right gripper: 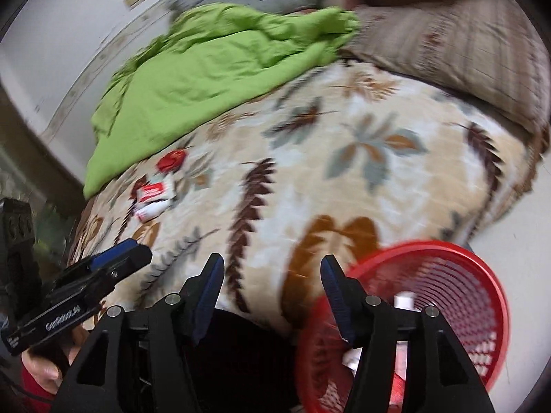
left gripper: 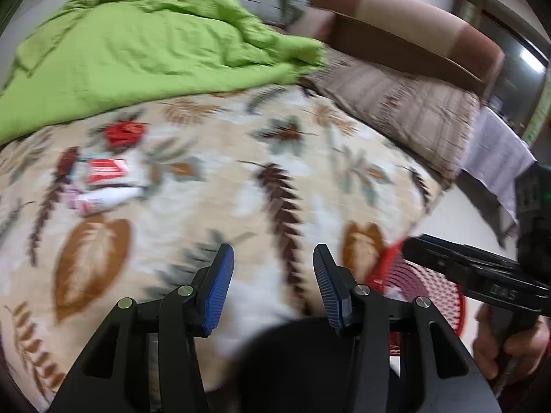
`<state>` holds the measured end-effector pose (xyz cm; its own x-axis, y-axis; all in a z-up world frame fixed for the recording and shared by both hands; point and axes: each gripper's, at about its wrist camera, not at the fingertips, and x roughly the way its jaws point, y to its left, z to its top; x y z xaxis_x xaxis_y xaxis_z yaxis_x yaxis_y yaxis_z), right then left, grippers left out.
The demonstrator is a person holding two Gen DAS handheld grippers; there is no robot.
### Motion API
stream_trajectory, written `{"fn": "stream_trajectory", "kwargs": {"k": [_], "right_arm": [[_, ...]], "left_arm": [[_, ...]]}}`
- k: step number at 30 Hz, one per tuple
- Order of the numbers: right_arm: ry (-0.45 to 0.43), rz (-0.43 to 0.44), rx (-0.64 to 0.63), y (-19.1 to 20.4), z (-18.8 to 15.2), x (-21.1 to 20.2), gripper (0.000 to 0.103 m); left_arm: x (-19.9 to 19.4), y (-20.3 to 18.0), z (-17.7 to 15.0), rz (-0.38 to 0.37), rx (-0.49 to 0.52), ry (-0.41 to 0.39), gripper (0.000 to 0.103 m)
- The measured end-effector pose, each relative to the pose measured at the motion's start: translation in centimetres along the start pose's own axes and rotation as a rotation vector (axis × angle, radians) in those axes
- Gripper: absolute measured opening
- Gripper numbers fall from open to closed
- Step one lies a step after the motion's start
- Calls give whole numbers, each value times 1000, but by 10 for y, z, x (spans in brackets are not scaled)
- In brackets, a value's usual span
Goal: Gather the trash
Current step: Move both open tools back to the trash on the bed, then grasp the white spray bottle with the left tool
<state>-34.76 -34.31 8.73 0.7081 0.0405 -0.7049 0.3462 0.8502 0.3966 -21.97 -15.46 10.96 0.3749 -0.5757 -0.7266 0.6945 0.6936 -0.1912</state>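
Trash: red crumpled wrapper (left gripper: 124, 133), red-and-white packet (left gripper: 103, 171) and white tube (left gripper: 106, 199) lie together on my bed's leaf-print blanket (left gripper: 241, 186), by the green sheet (left gripper: 137, 55).
Jaws: my left gripper (left gripper: 273, 285) and right gripper (right gripper: 272, 292) part-open, empty.
Basket: red basket (right gripper: 482, 275) beside bed, near right.
Approach: I'd take one piece per hand, pinching clear of fabric.

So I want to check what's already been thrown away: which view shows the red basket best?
The right wrist view: the red basket fills its lower right, with the round rim, mesh wall and some pale scraps inside visible, though blurred. The left wrist view shows only part of its rim and mesh, cut off behind the hand-held grippers.
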Motion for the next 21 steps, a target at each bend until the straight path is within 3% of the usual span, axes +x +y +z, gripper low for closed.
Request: {"fn": "stream_trajectory", "kwargs": {"k": [6, 12, 21], "right_arm": [[19, 37, -81, 32, 9, 20, 65], [48, 63, -121, 51, 21, 40, 68], [71, 73, -175, 81, 42, 76, 69]], "left_arm": [[-12, 85, 17, 133, -36, -61, 47], [7, 174, 29, 174, -150, -15, 47], [72, 204, 46, 128, -114, 61, 45]]}}
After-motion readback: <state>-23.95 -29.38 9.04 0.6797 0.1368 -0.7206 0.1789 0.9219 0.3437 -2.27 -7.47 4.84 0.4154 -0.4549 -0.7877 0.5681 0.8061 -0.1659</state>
